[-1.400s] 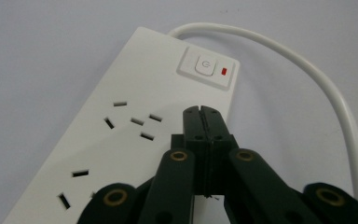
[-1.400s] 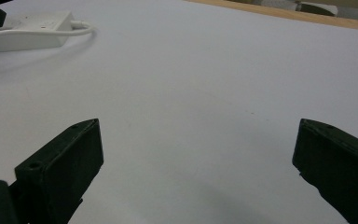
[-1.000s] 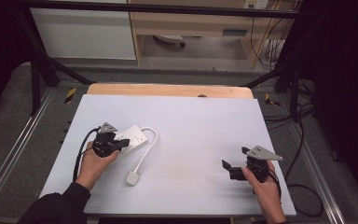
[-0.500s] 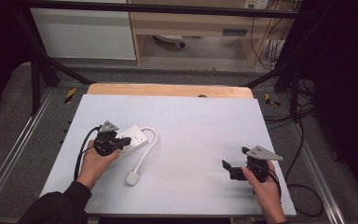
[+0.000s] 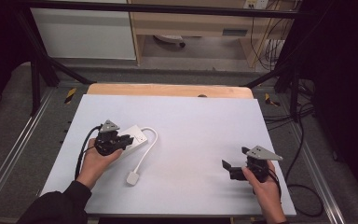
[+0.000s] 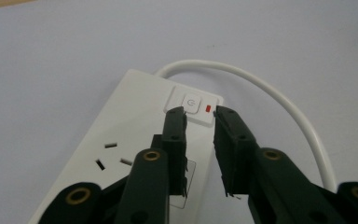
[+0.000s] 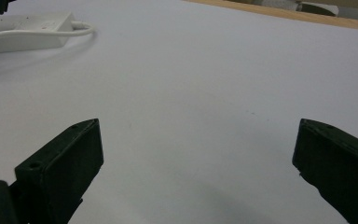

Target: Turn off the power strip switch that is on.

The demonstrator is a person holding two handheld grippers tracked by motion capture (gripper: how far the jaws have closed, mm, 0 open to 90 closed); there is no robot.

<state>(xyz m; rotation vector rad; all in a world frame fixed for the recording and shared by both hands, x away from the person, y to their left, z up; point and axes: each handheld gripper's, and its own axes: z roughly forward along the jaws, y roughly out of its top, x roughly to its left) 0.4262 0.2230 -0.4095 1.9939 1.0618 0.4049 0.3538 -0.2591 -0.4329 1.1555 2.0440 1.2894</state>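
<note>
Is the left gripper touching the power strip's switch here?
Cannot tell. In the left gripper view the left gripper, jaws just opening slightly, has its tips at either side of the switch on the power strip; neither contact nor gap shows plainly.

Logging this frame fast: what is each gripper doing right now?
Left gripper: slightly open, jaws just been opening, tips over the power strip switch, holding nothing.
Right gripper: wide open, empty.

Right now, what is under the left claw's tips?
The left claw hovers over the white power strip, its jaws, which have just been opening, flanking the power button and red light. Sockets show beside it; the claw covers the strip's nearer face.
</note>
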